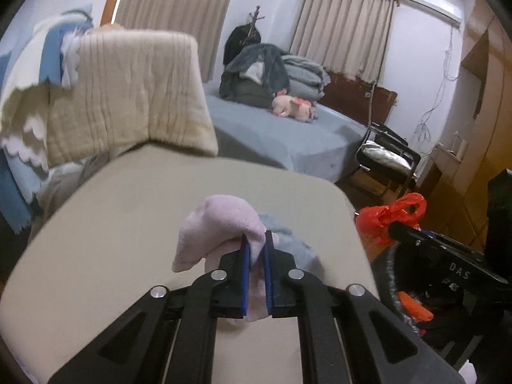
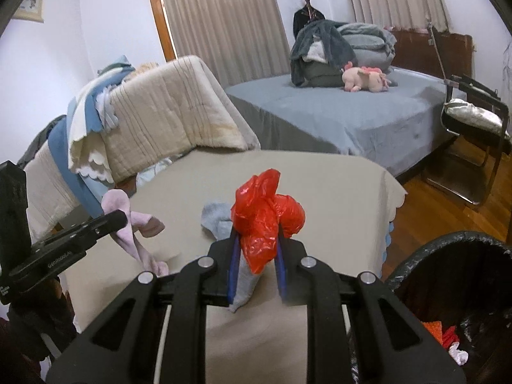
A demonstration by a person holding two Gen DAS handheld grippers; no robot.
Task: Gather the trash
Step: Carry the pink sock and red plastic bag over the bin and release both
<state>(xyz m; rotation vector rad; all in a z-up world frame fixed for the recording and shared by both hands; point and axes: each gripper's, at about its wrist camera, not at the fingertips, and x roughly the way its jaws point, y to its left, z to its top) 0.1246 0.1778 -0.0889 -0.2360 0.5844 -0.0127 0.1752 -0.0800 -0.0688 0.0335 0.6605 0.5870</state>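
A pink sock [image 1: 217, 230] is pinched between the fingers of the left gripper [image 1: 256, 249], lifted clear of the beige-covered bed [image 1: 128, 224]. A crumpled red plastic bag [image 2: 265, 220] is clamped by the right gripper [image 2: 256, 243], and a grey sock [image 2: 244, 284] appears to be caught in the same grip beneath it; a second fold of grey cloth [image 2: 214, 219] is seen lying on the bed just beyond.

The black-lined trash bin [image 2: 448, 256] is seen low to the right, with red and white scraps already inside.

Risk is judged highest on the right: if the bag is dropped as held, the grey sock would likely be binned with it. The pink sock may also be mistaken for trash. The bag's slick film could slip from the closed fingers during the swing, and it could then land on the wooden floor [image 2: 432, 204] short of the rim.
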